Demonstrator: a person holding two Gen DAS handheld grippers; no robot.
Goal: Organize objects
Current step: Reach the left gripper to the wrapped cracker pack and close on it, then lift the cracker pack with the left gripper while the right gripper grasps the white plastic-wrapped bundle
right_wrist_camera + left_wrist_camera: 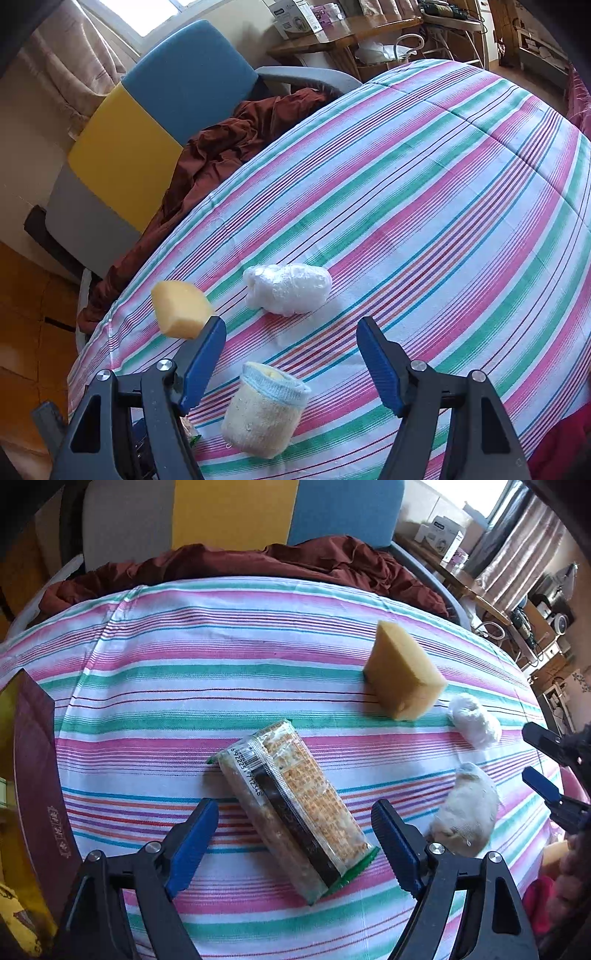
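A clear packet of crackers [291, 812] lies slanted on the striped tablecloth [184, 686]. My left gripper [297, 843] stands open around it, with a gap between each blue pad and the wrapper. A yellow sponge wedge [402, 675] stands further back, with a white plastic bundle [474, 720] and a rolled cream sock [465, 812] to its right. In the right wrist view, the sock [262, 413] lies low between the open fingers of my right gripper [291, 363], untouched. The sponge [181, 310] and the bundle [288, 288] sit beyond it. The right gripper [535, 762] also shows at the left view's right edge.
A dark red box [37, 775] stands at the table's left edge. Behind the table is a grey, yellow and blue chair [236, 513] with a rust-brown cloth [258, 565] heaped on it. Shelves and boxes [332, 22] fill the room's far side.
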